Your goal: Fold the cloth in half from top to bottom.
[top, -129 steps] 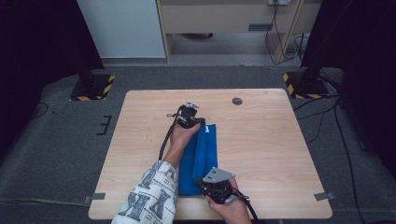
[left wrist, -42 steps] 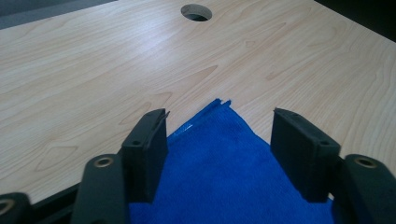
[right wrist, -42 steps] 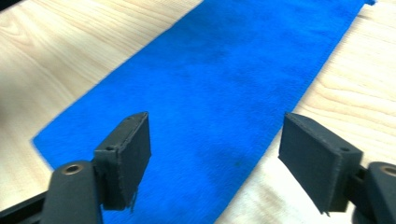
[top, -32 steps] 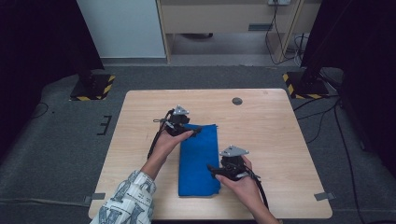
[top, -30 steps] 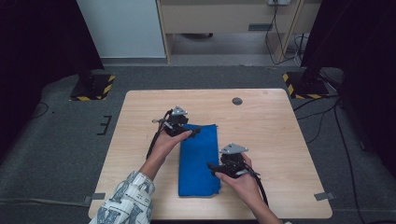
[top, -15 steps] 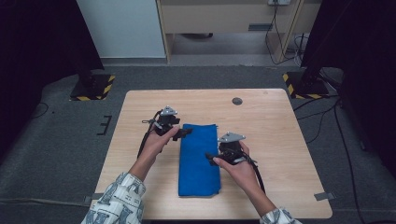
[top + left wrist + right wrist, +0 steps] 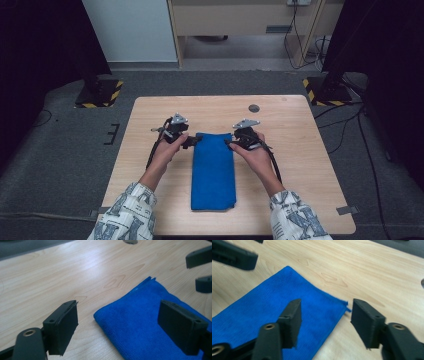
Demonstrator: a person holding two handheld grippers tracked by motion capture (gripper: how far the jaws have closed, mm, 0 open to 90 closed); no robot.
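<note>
A folded blue cloth (image 7: 214, 170) lies lengthwise in the middle of the wooden table (image 7: 300, 150). My left gripper (image 7: 190, 142) is at the cloth's far left corner. In the left gripper view the left gripper (image 7: 120, 330) is open wide, its jaws having just opened a little more, and that corner of the cloth (image 7: 140, 322) lies between them untouched. My right gripper (image 7: 230, 143) is at the far right corner. Its jaws have just been closing. In the right gripper view the right gripper (image 7: 325, 322) straddles the cloth's (image 7: 274, 310) corner edge, and the pads do not press it.
A small dark round disc (image 7: 254, 108) is set in the table near its far edge. Bare wood runs on both sides of the cloth. The floor around the table is grey carpet, with stand bases (image 7: 100, 92) marked in yellow and black at the back.
My right hand moved from the cloth's right edge up to its far right corner. My left hand shifted left, off the cloth's far end to its left corner. The cloth lies flat.
</note>
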